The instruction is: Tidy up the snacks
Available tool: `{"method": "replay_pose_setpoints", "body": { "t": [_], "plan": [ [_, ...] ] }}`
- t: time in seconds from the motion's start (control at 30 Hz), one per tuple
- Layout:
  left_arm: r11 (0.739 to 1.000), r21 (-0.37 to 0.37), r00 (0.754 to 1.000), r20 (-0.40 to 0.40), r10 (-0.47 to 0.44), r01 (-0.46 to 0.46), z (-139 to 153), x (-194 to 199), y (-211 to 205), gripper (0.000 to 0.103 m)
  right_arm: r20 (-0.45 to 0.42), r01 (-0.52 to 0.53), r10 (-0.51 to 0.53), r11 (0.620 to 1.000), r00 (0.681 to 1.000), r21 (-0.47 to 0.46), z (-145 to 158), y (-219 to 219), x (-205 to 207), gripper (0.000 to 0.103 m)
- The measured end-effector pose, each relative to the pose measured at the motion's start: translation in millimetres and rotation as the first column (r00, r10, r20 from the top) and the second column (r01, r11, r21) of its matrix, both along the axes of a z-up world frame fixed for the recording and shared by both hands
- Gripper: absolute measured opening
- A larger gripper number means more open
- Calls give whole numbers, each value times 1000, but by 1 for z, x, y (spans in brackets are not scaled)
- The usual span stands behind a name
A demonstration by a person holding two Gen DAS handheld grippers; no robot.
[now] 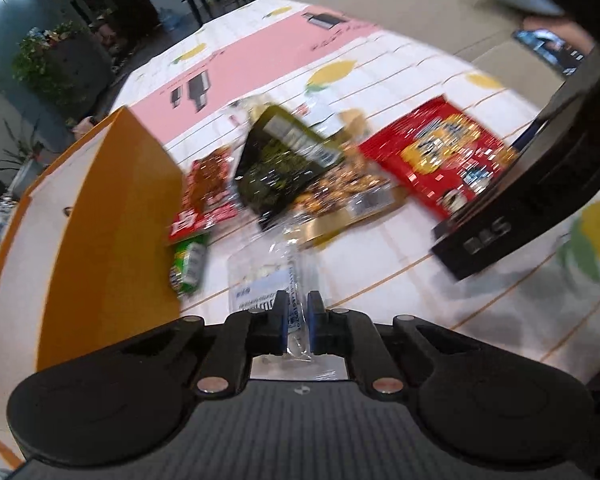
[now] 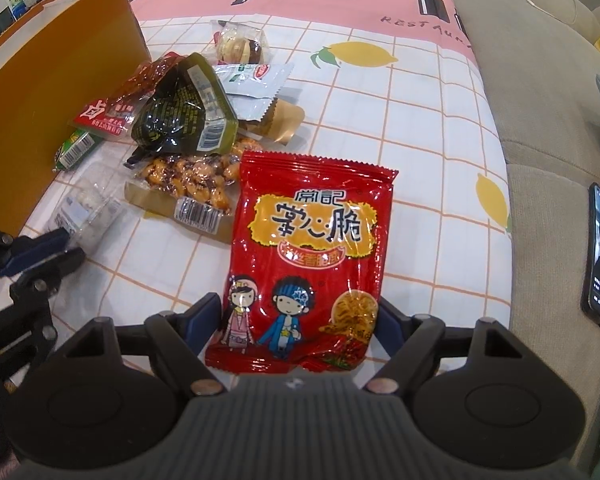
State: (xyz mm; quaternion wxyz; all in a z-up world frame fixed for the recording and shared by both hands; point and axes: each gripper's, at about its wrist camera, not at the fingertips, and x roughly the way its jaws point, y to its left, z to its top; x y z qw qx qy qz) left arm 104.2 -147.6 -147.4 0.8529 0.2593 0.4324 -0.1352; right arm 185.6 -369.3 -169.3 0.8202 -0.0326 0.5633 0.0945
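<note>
The clear plastic packet (image 1: 278, 276), light, crinkly and likely slippery, lies on the tabletop (image 1: 440, 304) beside the orange box (image 1: 112, 216), its edge pinched in the closed left hand-held gripper (image 1: 298, 312); the right hand-held gripper (image 2: 300, 316) stands apart, straddling the red snack bag (image 2: 304, 252).
</note>
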Motion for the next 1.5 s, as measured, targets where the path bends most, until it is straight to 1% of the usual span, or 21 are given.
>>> {"method": "replay_pose_setpoints", "body": {
  "t": [0.07,0.1,0.13,0.17,0.2,0.23,0.27,0.3,0.37,0.43,0.5,0.63,0.83,0.93,1.0,1.03,1.1,1.27,1.4,1.5],
  "plan": [
    [998,-54,999,-33,-21,19,2,-1,0,9,-4,4,-4,1000,1000,1,1,-2,-2,77],
    [995,-93,998,-54,-31,26,3,-2,0,16,-6,4,-4,1000,1000,0,1,-2,-4,77],
    [993,-118,998,-56,-36,29,5,-2,2,20,-9,3,-3,1000,1000,0,1,-3,-6,77],
    [990,-136,998,-53,-41,33,6,-2,3,29,-12,2,-2,1000,1000,1,1,-4,-8,78],
    [989,-144,998,-48,-35,28,7,-2,5,44,-16,2,-2,1000,1000,3,1,-4,-9,78],
    [990,-139,999,-39,-19,13,7,0,7,52,-18,3,-3,1000,1000,7,2,-5,-11,78],
    [992,-122,1000,-26,9,-13,6,2,8,67,-19,6,-6,1000,1000,10,2,-6,-11,78],
    [993,-103,999,-18,49,-51,5,5,11,76,-19,11,-11,1000,1000,10,2,-6,-11,79],
    [987,-100,992,-28,122,-124,4,13,18,79,-14,25,-25,999,1000,28,3,-8,-9,83],
    [973,-123,980,-65,188,-195,2,23,27,84,-10,40,-39,998,999,54,3,-10,-7,85],
    [960,-146,969,-102,225,-238,-1,29,33,85,-8,43,-43,997,999,62,2,-9,-5,85],
    [949,-150,954,-162,253,-277,-11,36,38,85,5,26,-27,999,1000,36,1,-4,-2,86],
    [927,-206,940,-203,273,-314,-15,42,47,86,24,41,-42,998,999,41,0,-5,3,86],
    [915,-236,935,-222,276,-326,-14,44,50,81,31,44,-45,998,999,40,0,-5,4,85],
    [917,-242,939,-214,268,-317,-12,44,51,70,42,41,-42,999,998,25,0,-4,3,79],
    [918,-243,941,-214,264,-313,-12,44,50,69,51,38,-39,999,998,10,0,-4,3,75],
    [918,-244,940,-215,264,-313,-12,45,50,67,58,38,-38,999,998,3,1,-4,3,72],
    [919,-247,942,-218,256,-307,-10,46,51,63,57,50,-51,999,997,16,2,-7,2,69],
    [909,-268,933,-256,253,-320,-5,43,54,63,43,58,-59,998,997,10,5,-6,-1,68],
    [908,-269,930,-272,249,-322,2,39,54,63,49,56,-56,998,997,2,10,-5,-8,68]
  ]
}}
